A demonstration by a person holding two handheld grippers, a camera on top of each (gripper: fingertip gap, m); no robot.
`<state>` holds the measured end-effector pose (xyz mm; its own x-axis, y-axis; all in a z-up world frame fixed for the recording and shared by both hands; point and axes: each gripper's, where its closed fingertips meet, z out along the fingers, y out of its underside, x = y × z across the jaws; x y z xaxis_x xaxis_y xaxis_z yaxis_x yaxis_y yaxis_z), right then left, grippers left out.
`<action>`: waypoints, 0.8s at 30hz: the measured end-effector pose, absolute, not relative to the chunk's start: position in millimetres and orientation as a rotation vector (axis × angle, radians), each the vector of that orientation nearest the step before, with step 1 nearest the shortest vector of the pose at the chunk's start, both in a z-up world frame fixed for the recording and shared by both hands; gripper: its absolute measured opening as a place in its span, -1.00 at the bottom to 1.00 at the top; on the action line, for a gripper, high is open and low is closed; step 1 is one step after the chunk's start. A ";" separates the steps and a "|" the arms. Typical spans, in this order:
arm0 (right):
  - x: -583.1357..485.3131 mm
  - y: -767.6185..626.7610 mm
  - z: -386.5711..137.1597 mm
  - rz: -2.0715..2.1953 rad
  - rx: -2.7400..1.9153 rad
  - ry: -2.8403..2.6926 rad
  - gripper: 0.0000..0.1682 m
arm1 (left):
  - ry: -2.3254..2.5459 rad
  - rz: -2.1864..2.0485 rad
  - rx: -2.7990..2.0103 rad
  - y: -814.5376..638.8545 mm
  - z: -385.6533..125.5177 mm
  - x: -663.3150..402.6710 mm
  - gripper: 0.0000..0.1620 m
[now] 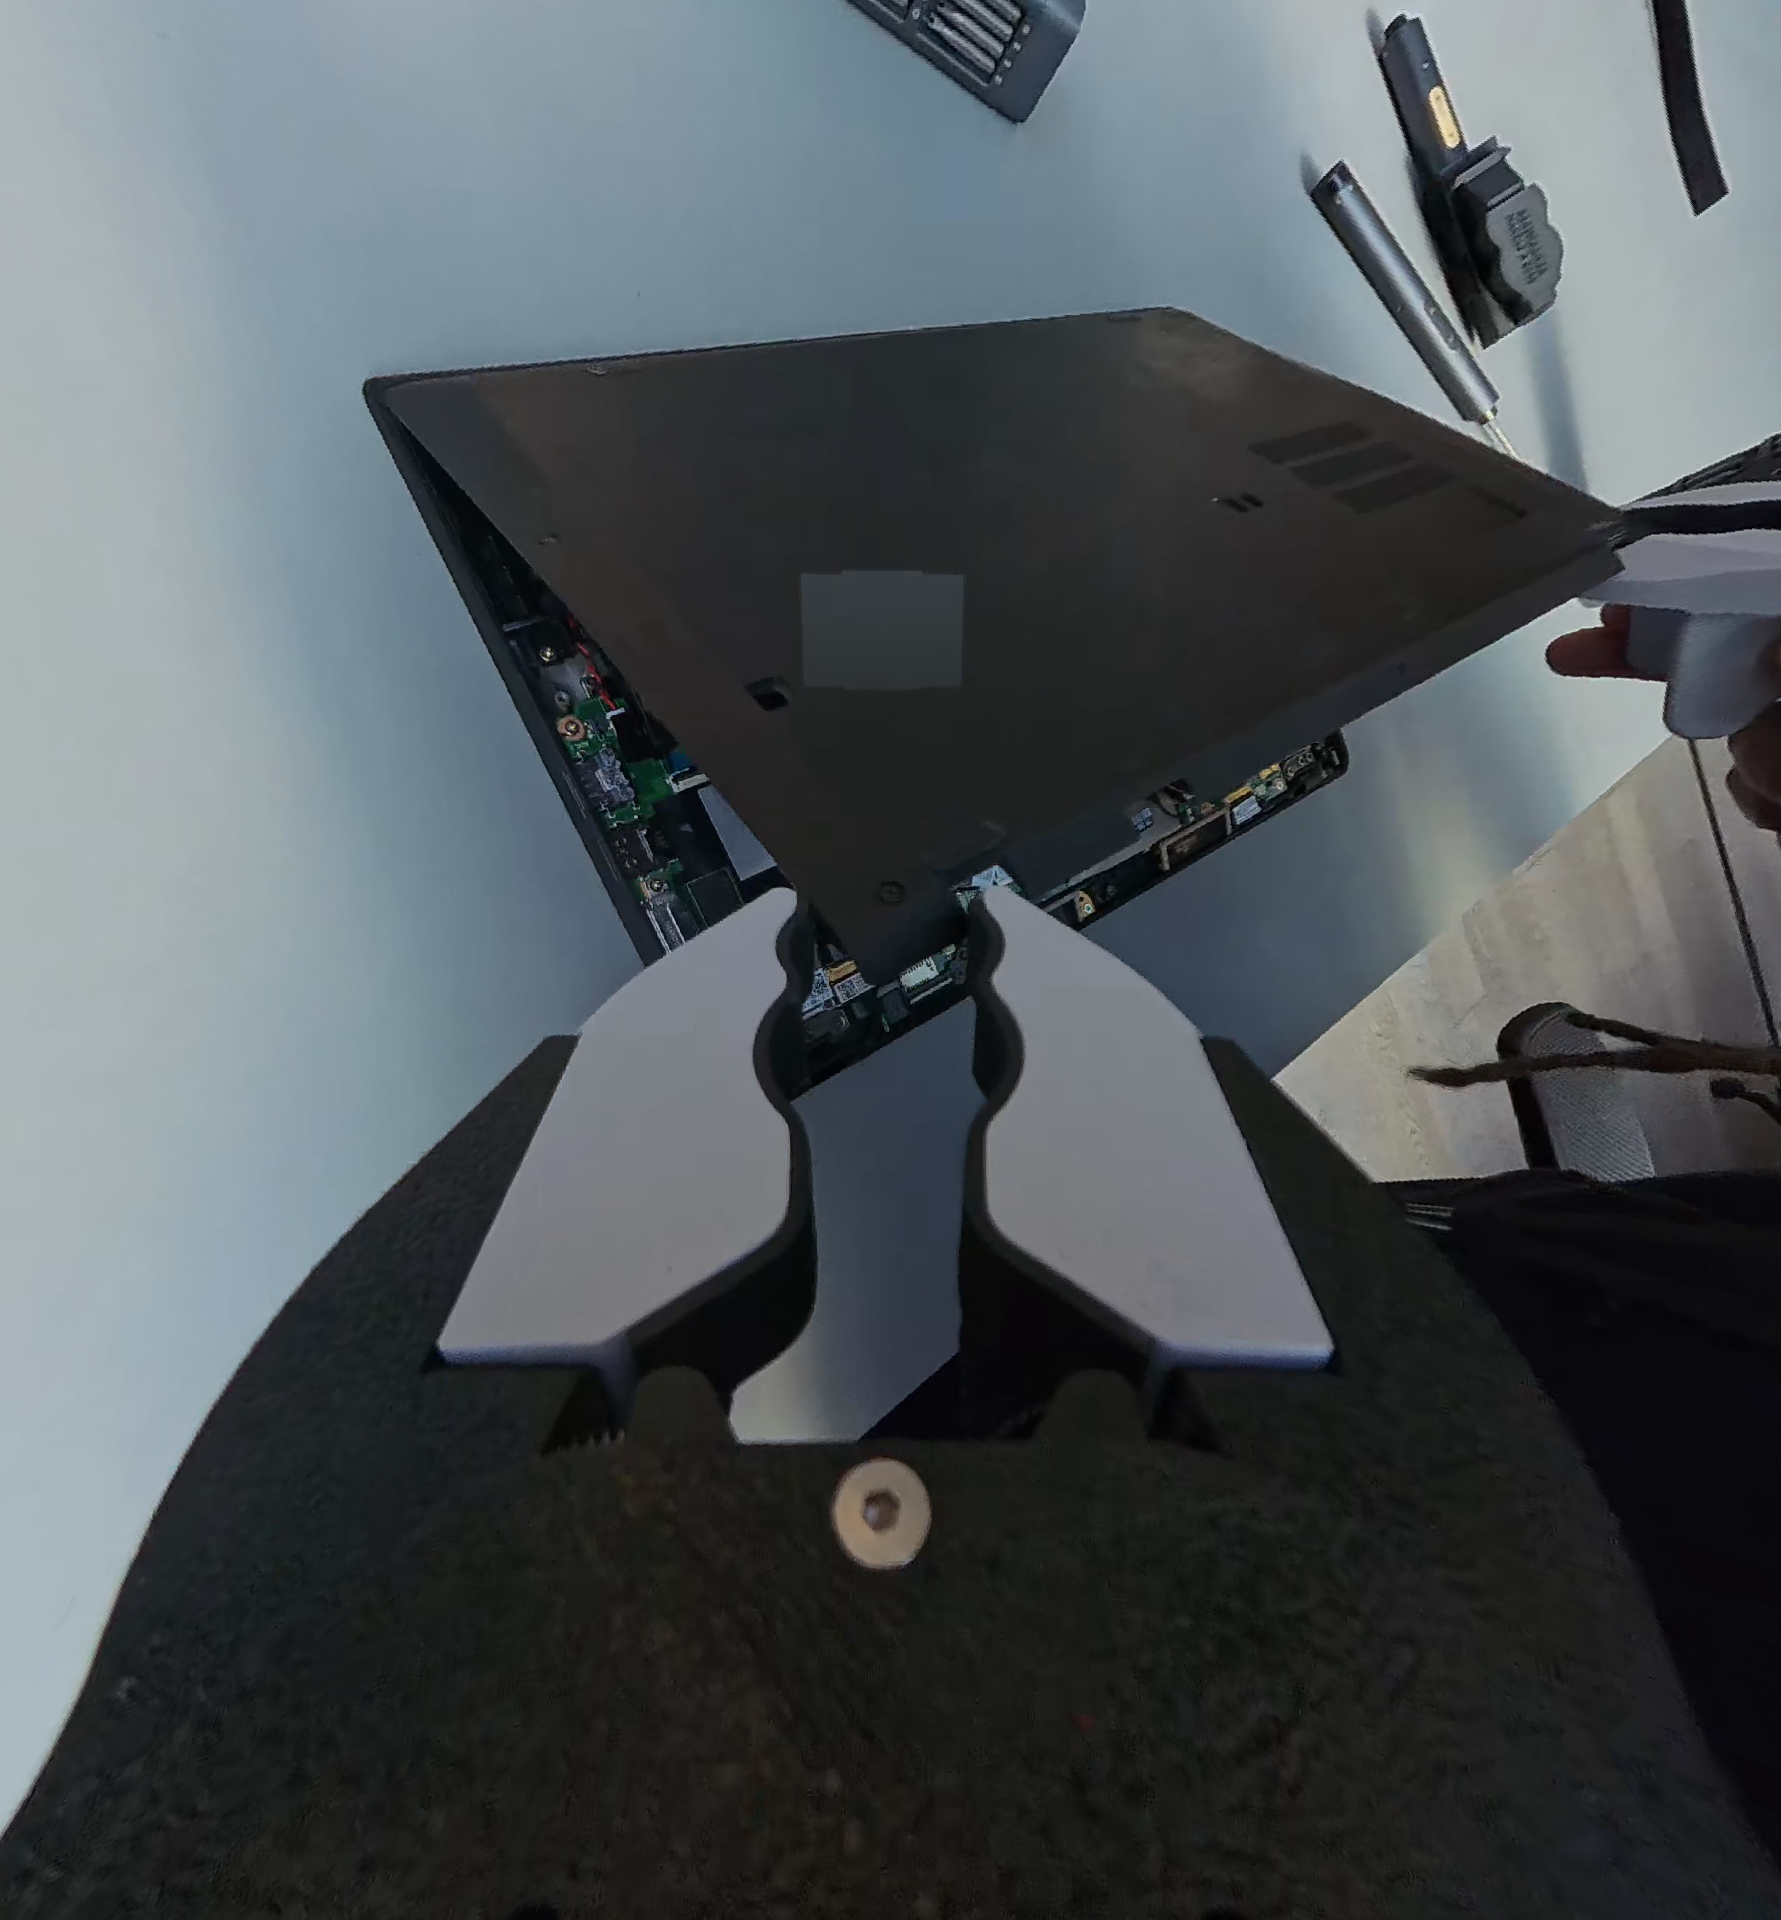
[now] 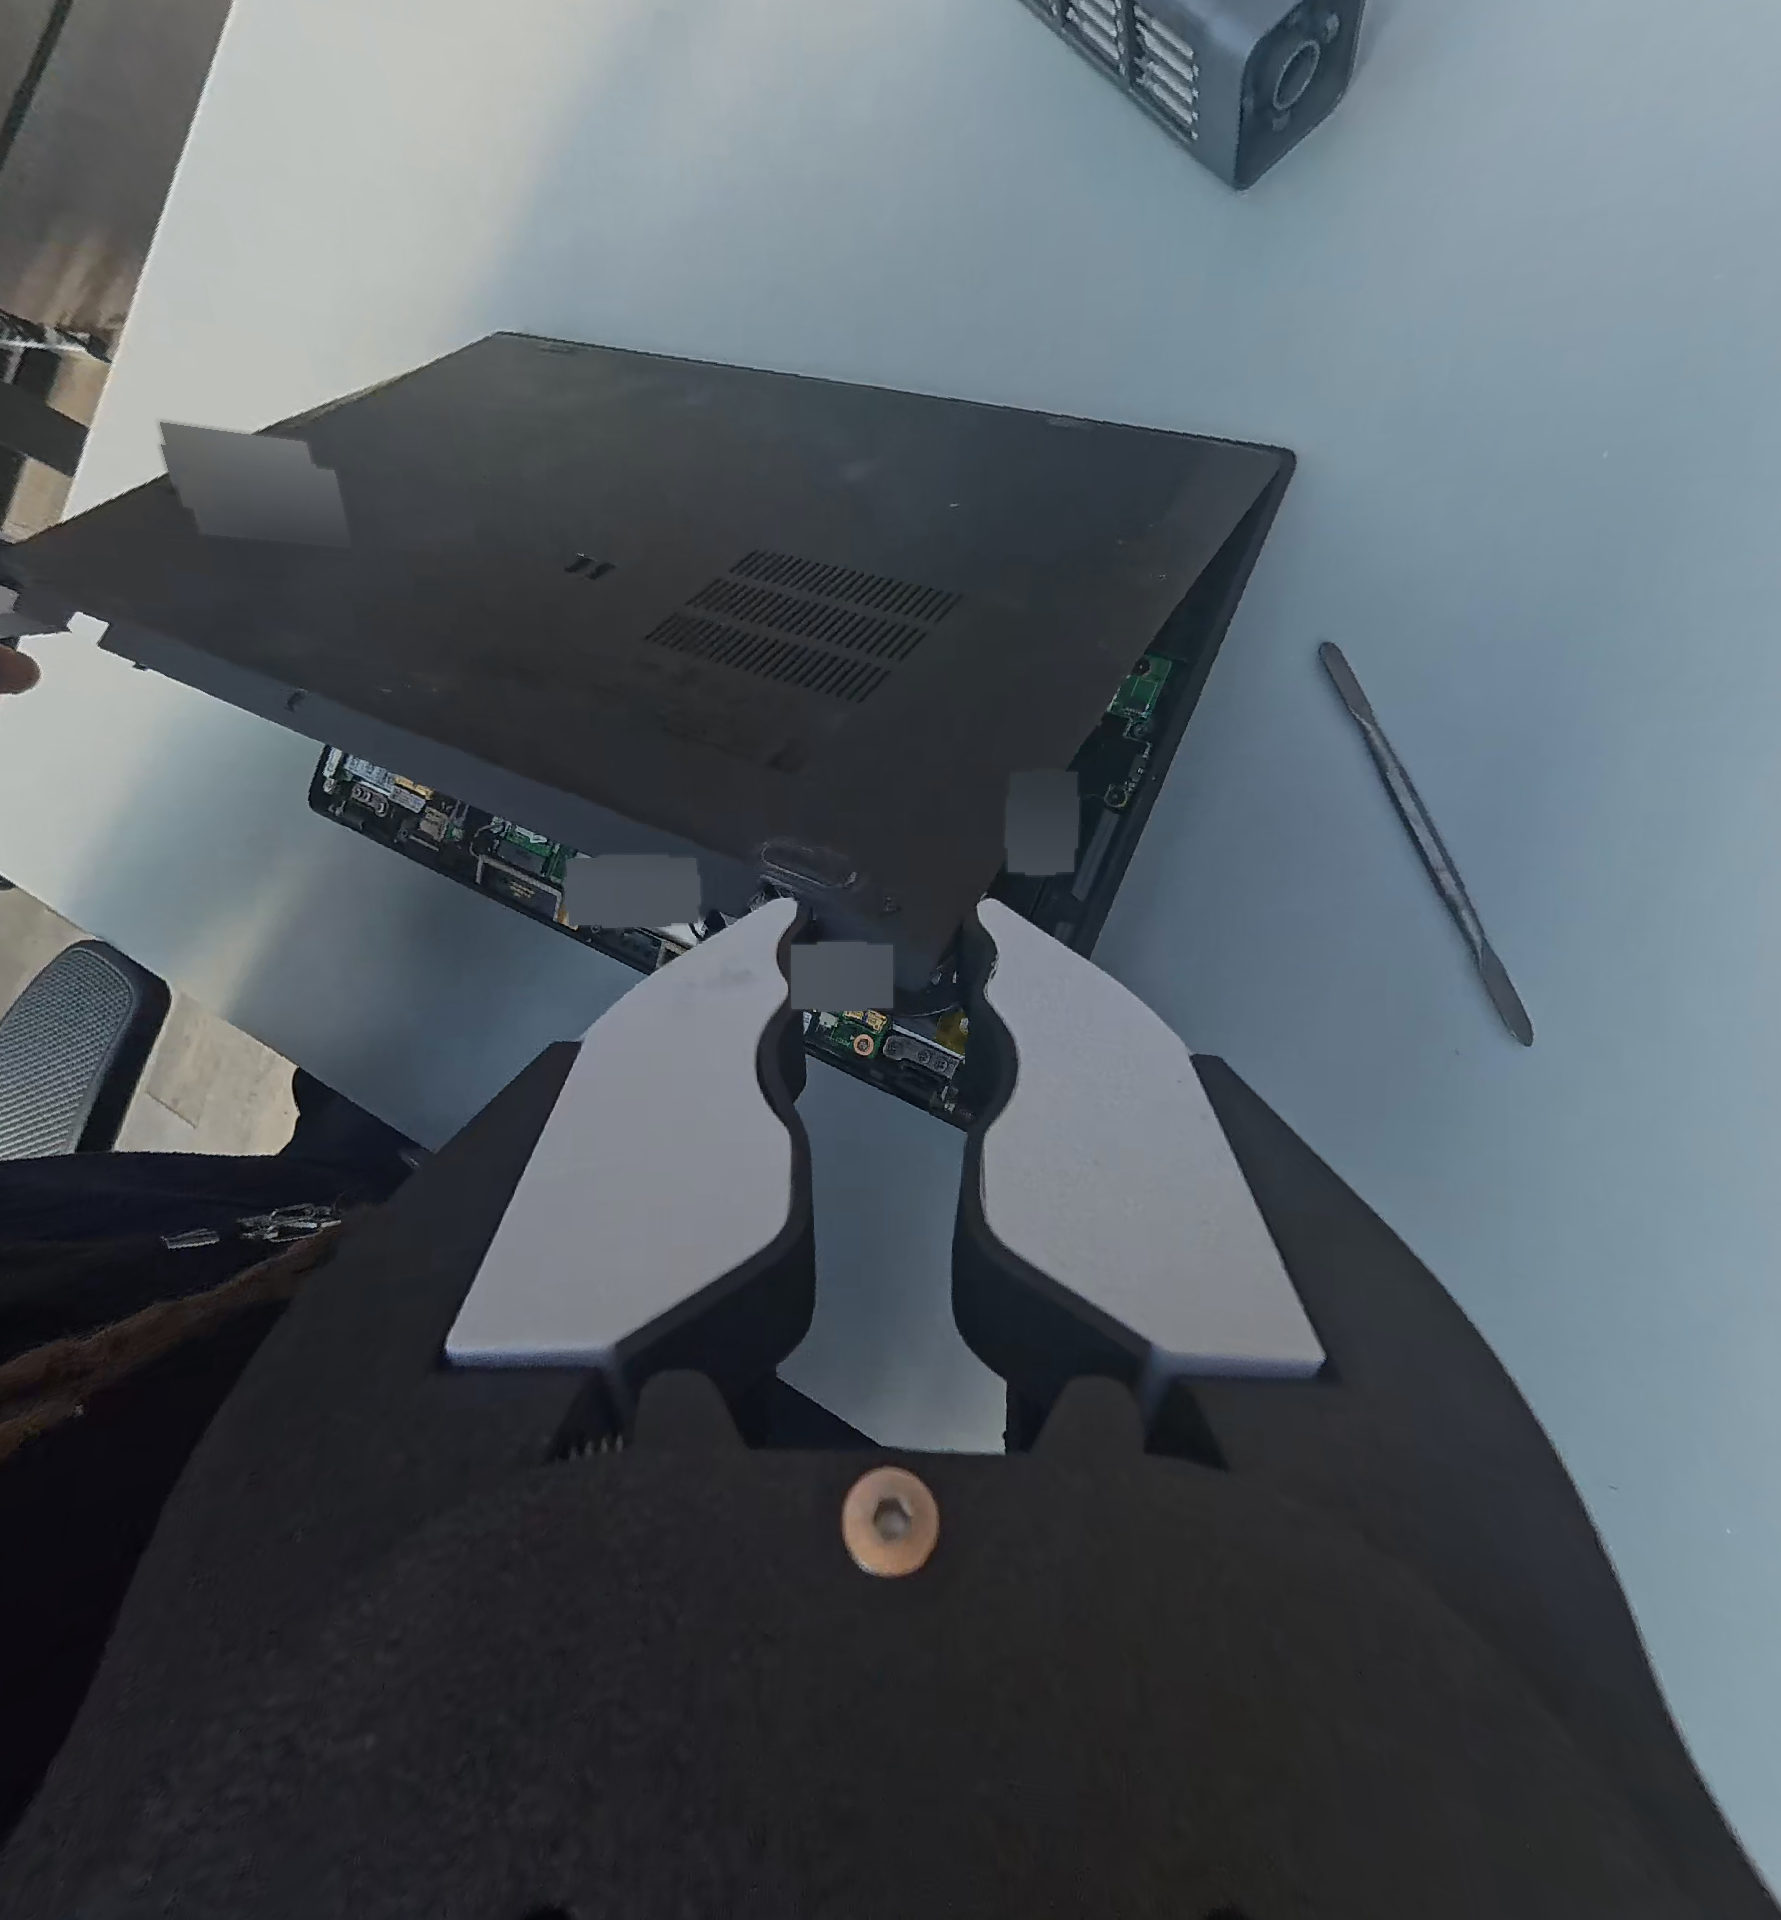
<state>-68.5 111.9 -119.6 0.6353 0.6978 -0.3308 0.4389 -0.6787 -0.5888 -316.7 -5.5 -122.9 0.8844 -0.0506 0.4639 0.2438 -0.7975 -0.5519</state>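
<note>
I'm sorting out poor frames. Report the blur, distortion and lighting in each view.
Left wrist view: fisheye bends the white table; the screwdriver and far right gripper are motion-smeared; the raised bottom cover is dim and backlit. Right wrist view: sharper, the vent slots show clearly on the cover; the spudger is crisp; the cover shades the laptop's boards.
</note>
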 end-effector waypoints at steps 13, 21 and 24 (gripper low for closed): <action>-65.5 107.1 -129.1 0.753 -2.410 -0.891 -0.69 | -0.107 -0.573 -2.405 -6.1 -126.7 -316.2 -0.66; -64.8 105.1 -133.5 0.751 -2.419 -0.902 -0.69 | -0.108 -0.571 -2.391 -5.6 -127.2 -316.7 -0.66; -63.0 101.5 -140.7 0.741 -2.429 -0.906 -0.69 | -0.095 -0.561 -2.411 -7.9 -131.3 -316.1 -0.66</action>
